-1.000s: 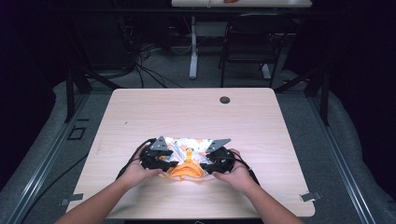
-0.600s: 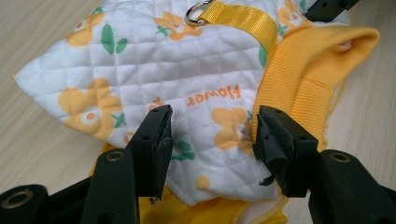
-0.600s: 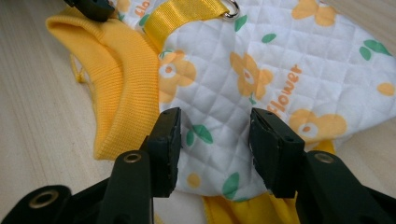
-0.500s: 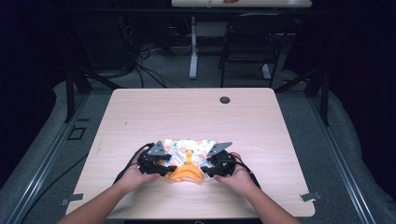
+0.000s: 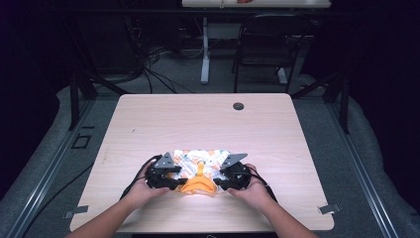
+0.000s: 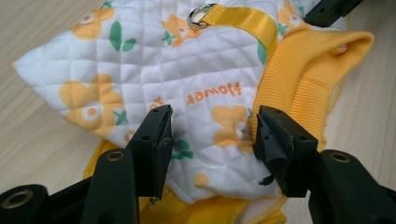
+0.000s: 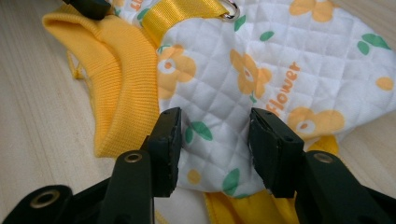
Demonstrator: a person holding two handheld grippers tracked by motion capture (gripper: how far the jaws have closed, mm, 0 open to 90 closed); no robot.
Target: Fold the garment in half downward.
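**Both tongs open over quilted garment, near edge of desk**

Garment (image 5: 200, 168) lay flat on the desk (image 5: 198, 119), close to the near edge, roughly centred between left and right edges. White quilted fabric, orange flowers, green leaves, "flower" printed in orange. Yellow ribbed collar (image 6: 308, 74) at its near side, yellow webbing strap (image 6: 243, 21) with a small metal ring (image 6: 197, 16) running down the middle.

Left gripper (image 6: 212, 135): jaws apart, straddling the quilted panel, right-hand jaw just beside the collar; nothing clamped. Right gripper (image 7: 215, 133): jaws likewise spread over the opposite quilted panel, collar off to its left; not gripping. In the high view the two sat at the garment's left and right ends, a hand (image 5: 143, 186) behind the left one.

Rest of the desk bare light wood, apart from a round dark grommet (image 5: 238, 106) near the far edge, right of centre. Nothing stood between tongs and fabric.

Beyond the far edge: grey floor, a dark chair (image 5: 262, 47), a white table leg (image 5: 204, 49), loose cables (image 5: 148, 74). Room dark at the sides. Tape marks on the floor by the near corners.
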